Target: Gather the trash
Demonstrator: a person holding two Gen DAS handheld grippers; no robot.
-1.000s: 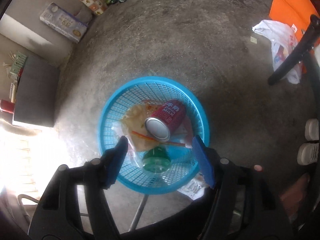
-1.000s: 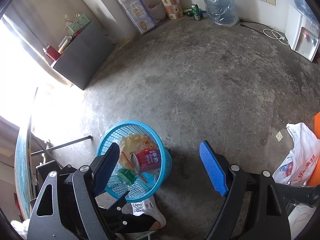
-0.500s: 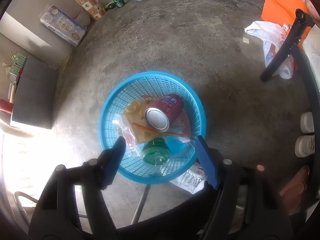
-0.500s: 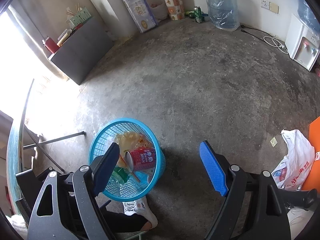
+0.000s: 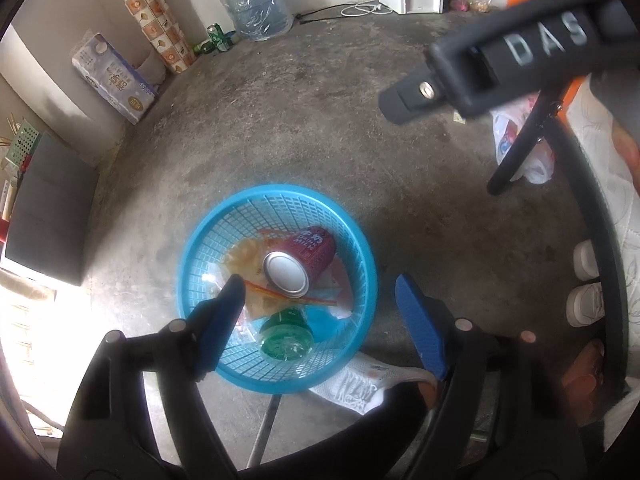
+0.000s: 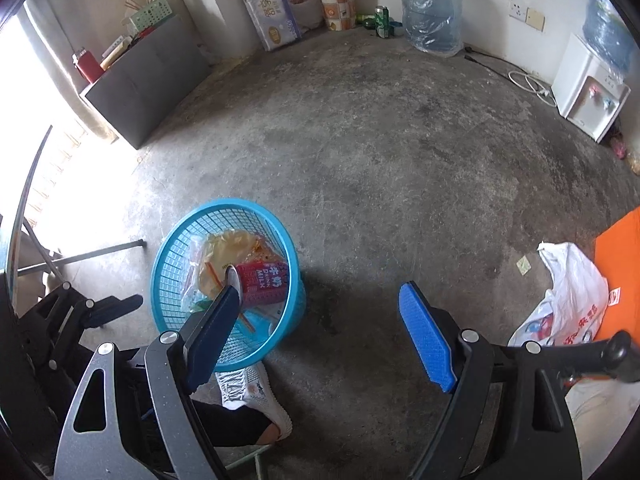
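Observation:
A blue mesh basket (image 5: 362, 248) stands on the concrete floor; it also shows in the right wrist view (image 6: 294, 254). In it lie a red milk can (image 5: 304, 258) (image 6: 266, 282), a green crushed bottle (image 5: 286, 334), yellow wrappers (image 5: 244, 254) (image 6: 228, 246) and clear plastic. My left gripper (image 5: 320, 320) is open and empty, held above the basket's near side. My right gripper (image 6: 320, 320) is open and empty, above bare floor to the right of the basket. The right gripper's body (image 5: 512, 48) shows at the upper right of the left wrist view.
A white plastic bag (image 6: 568, 300) lies on the floor at right beside an orange mat (image 6: 620, 248). A white shoe (image 6: 248, 392) stands beside the basket. Water jug (image 6: 430, 12), green cans (image 6: 382, 20), tissue pack (image 6: 266, 4), dark cabinet (image 6: 148, 80) and dispenser (image 6: 588, 88) line the walls.
Both grippers have risen and tilted up, so more of the room shows and the basket looks farther. The right gripper's body has come into the left wrist view. Both stay open.

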